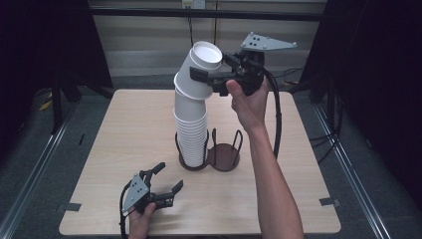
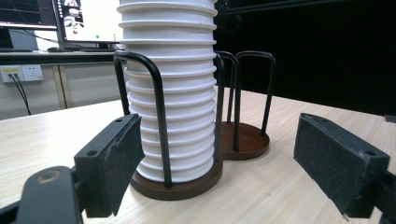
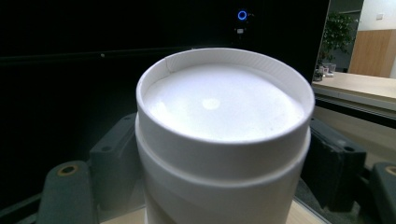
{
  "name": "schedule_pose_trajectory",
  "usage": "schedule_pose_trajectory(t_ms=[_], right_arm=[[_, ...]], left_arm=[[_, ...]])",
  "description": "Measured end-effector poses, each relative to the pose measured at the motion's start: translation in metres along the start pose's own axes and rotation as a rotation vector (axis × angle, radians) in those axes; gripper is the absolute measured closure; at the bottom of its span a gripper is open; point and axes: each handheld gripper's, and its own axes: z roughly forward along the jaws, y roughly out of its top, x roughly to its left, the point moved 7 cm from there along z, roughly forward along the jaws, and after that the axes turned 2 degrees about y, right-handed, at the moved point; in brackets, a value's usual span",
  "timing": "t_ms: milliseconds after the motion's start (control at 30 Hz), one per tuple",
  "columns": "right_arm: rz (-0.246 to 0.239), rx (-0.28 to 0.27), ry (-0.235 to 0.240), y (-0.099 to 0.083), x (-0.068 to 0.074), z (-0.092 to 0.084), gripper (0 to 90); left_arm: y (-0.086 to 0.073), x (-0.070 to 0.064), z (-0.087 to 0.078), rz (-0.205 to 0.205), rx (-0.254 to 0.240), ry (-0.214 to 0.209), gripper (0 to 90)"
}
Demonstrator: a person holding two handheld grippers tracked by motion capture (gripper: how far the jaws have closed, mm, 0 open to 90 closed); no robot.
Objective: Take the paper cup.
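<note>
Right gripper [image 1: 211, 75] clamps tilted smooth white cup [image 1: 203, 60]; left gripper [image 1: 168, 179] released

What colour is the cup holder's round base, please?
Dark reddish-brown base, clearest in the left gripper view.

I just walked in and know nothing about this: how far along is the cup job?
Early, apparently. Nothing looks finished: the empty ring of the holder holds no cup, and the tall stack of white cups sits in the other ring. In hand: the right claw is shut on the tilted top cup, tipping it off the stack. The left claw waits open on the table. The rest of the stack remains.
</note>
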Motion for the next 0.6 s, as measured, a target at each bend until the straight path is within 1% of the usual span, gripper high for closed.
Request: schedule_pose_trajectory(t_ms=[133,333,367,400,433,500,533,600], right_arm=[[0.002,-0.011,-0.001,0.002,0.001,-0.006,22.3],[0.0,-0.024,-0.018,0.004,0.001,-0.017,22.4],[0.001,-0.023,-0.021,0.003,0.001,-0.02,22.4],[0.0,-0.024,-0.023,0.003,0.001,-0.022,22.4],[0.002,-0.026,-0.026,0.003,0.001,-0.025,22.4],[0.005,-0.026,-0.034,0.001,0.0,-0.03,22.5],[0.004,-0.025,-0.037,0.0,0.0,-0.032,22.4],[0.005,-0.021,-0.045,-0.002,-0.001,-0.038,22.4]], left_arm=[[0.0,0.0,0.0,0.001,0.0,0.0,15.6],[0.0,0.0,0.0,-0.001,-0.001,0.0,15.6],[0.0,0.0,0.0,-0.01,-0.001,-0.003,15.6],[0.0,-0.001,0.001,-0.028,-0.003,-0.004,15.6],[0.0,0.001,0.001,-0.01,-0.001,-0.007,15.6],[0.0,0.0,0.001,0.0,0.004,-0.01,15.6],[0.0,-0.002,0.001,-0.019,-0.001,-0.015,15.6],[0.0,-0.001,0.001,-0.003,-0.005,-0.016,15.5]])
